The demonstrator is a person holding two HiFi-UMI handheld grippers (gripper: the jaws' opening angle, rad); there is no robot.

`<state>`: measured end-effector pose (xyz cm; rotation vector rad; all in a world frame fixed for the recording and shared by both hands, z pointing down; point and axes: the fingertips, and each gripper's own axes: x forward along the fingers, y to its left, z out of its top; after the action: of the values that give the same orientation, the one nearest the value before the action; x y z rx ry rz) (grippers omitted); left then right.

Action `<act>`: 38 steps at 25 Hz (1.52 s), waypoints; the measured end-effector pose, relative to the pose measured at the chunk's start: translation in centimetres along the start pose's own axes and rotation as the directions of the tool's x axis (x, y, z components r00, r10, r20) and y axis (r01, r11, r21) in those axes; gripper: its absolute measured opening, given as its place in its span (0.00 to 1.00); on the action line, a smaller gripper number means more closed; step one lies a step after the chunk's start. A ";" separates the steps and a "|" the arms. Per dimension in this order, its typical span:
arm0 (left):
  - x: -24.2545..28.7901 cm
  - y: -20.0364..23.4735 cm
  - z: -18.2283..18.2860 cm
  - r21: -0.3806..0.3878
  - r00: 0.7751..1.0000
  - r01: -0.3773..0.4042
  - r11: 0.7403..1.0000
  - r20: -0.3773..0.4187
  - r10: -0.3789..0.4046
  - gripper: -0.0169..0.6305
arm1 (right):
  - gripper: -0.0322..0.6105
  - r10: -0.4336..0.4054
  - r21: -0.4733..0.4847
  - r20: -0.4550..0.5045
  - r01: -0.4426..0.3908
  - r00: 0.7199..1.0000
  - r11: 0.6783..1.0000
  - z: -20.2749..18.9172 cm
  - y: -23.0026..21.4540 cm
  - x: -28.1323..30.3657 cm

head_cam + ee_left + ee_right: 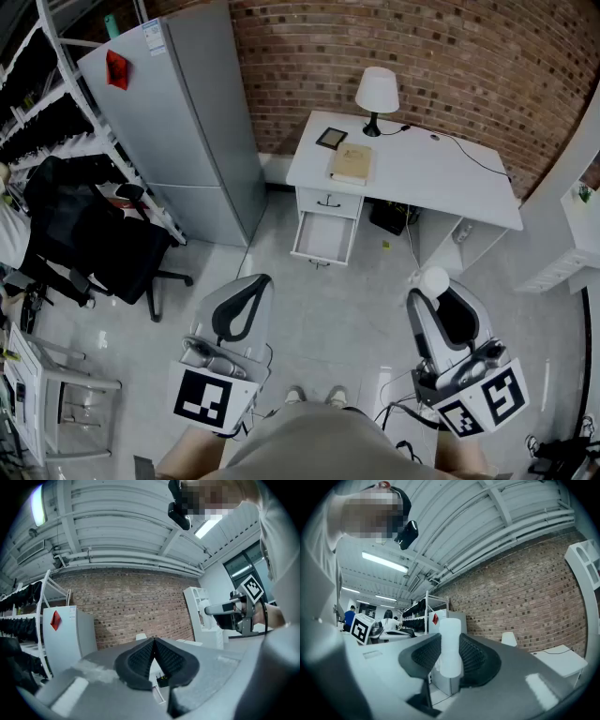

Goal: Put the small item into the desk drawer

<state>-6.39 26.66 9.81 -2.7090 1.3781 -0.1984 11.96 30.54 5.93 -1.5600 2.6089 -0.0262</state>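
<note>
Only the rounded top of the small white cylindrical item (450, 644) shows from the head view. Its sides are hidden by the ribbed black pads of the right claw (436, 298), which is clenched on it, upright, above the floor and well apart from the white table (441, 178). The left claw (154, 641) is clenched on nothing, its tips touching. The table's front has two drawers. The upper drawer (328, 201) is closed. The lower drawer (321, 257) is pulled out, its back part cut off under the table's edge. On the table stand one white lamp (376, 94), one tan book (352, 163) and one small dark frame (331, 138). A dark thing (387, 217) under the table is hard to make out.
</note>
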 end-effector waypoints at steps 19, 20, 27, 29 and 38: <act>2.9 -5.2 -0.4 0.000 0.999 -0.028 1.000 -0.043 0.028 0.03 | 0.24 0.039 0.071 -0.053 -0.035 0.998 0.997 -2.3 -5.2 -3.1; 3.0 -5.6 -0.3 0.000 0.999 -0.034 0.999 -0.040 0.034 0.03 | 0.24 0.046 0.076 -0.053 -0.042 0.998 0.996 -2.5 -5.5 -3.3; 3.7 -7.3 -1.1 -0.007 0.998 -0.052 0.999 -0.045 0.052 0.03 | 0.24 0.038 0.103 -0.030 -0.035 0.999 0.994 -2.8 -8.0 -3.7; 4.0 -7.3 -1.1 -0.003 0.998 -0.057 0.998 -0.040 0.057 0.03 | 0.24 0.046 0.094 -0.025 -0.044 0.999 0.995 -2.8 -8.3 -3.3; 6.9 -5.1 -3.2 -0.019 0.997 -0.050 0.999 -0.055 0.049 0.03 | 0.24 0.114 0.096 -0.053 -0.108 0.992 0.990 -5.6 -7.7 1.4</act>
<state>1.18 23.94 14.21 -2.7012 1.4679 -0.2579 17.46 25.43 11.90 -1.4028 2.6922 -0.1835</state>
